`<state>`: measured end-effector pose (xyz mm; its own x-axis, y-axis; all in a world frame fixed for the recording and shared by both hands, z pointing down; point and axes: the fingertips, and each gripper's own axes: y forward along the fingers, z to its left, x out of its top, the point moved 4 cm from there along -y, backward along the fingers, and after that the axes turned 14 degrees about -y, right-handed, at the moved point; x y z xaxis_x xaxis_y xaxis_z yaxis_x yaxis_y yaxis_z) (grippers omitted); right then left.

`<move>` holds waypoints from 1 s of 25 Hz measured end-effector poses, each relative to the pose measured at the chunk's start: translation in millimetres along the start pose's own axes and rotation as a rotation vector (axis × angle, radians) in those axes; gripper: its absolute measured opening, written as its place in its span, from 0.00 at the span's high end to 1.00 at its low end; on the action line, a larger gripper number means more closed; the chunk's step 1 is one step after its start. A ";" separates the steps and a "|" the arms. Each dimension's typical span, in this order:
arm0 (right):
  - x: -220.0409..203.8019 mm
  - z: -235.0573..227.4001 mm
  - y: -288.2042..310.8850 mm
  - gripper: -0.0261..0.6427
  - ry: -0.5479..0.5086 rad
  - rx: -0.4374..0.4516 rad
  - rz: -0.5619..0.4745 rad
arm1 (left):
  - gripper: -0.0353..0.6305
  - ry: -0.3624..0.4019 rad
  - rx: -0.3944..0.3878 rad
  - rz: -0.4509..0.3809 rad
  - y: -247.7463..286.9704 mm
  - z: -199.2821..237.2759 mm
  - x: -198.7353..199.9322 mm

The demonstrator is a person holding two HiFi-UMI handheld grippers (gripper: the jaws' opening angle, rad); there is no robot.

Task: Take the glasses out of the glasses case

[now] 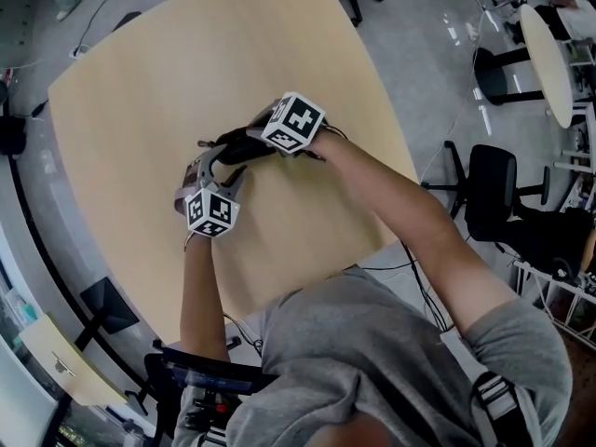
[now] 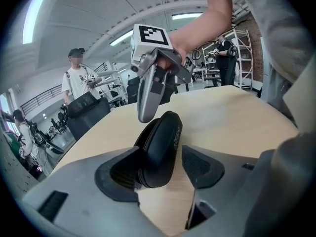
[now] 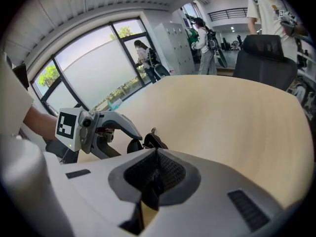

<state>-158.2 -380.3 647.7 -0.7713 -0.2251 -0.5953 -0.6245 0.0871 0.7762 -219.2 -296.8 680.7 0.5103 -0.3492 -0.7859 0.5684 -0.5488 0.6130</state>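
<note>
A black glasses case (image 2: 160, 147) stands on edge between the pads of my left gripper (image 2: 165, 167), which is shut on it just above the pale wooden table (image 1: 140, 110). In the head view the case (image 1: 233, 152) shows dark between the two marker cubes. My right gripper (image 1: 228, 142) reaches in from the right, and its grey fingers (image 2: 147, 102) come down onto the case's top edge. In the right gripper view the right gripper (image 3: 157, 174) has its pads pressed together. Beyond them a bit of the case (image 3: 150, 141) shows with a small zipper pull, next to the left gripper (image 3: 136, 139).
The table's edge runs close in front of the person's body. A black office chair (image 1: 503, 194) and a round white table (image 1: 549, 54) stand to the right. Beyond the table are a standing person (image 2: 79, 80) and another black chair (image 3: 264, 53).
</note>
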 end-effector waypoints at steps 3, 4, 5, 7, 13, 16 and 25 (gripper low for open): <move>0.1 6.3 10.1 0.95 -0.070 0.051 0.051 | 0.54 0.011 -0.005 0.008 -4.0 -8.0 -2.8; -0.1 9.8 13.0 0.95 -0.103 0.067 0.069 | 0.54 0.012 -0.007 0.012 -4.9 -11.3 -4.3; -0.3 13.5 15.9 0.95 -0.140 0.082 0.084 | 0.54 0.011 -0.009 0.016 -5.5 -14.7 -6.2; -2.5 19.2 21.4 0.95 -0.226 0.093 0.121 | 0.54 0.006 -0.015 0.026 -5.7 -21.4 -12.2; -12.4 25.6 28.4 0.89 -0.506 0.044 0.249 | 0.54 -0.042 -0.022 0.045 -8.3 -36.1 -19.4; -18.7 26.9 18.1 0.78 -0.593 0.012 0.278 | 0.54 -0.073 -0.018 0.056 -6.4 -46.9 -6.1; -25.6 9.3 31.4 0.82 -0.666 -0.127 0.342 | 0.54 -0.098 -0.009 0.042 -3.5 -42.0 -7.8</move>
<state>-159.3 -362.7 685.4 -0.8557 0.4314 -0.2857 -0.3496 -0.0752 0.9339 -198.0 -260.2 688.1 0.4687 -0.4443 -0.7635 0.5538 -0.5255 0.6458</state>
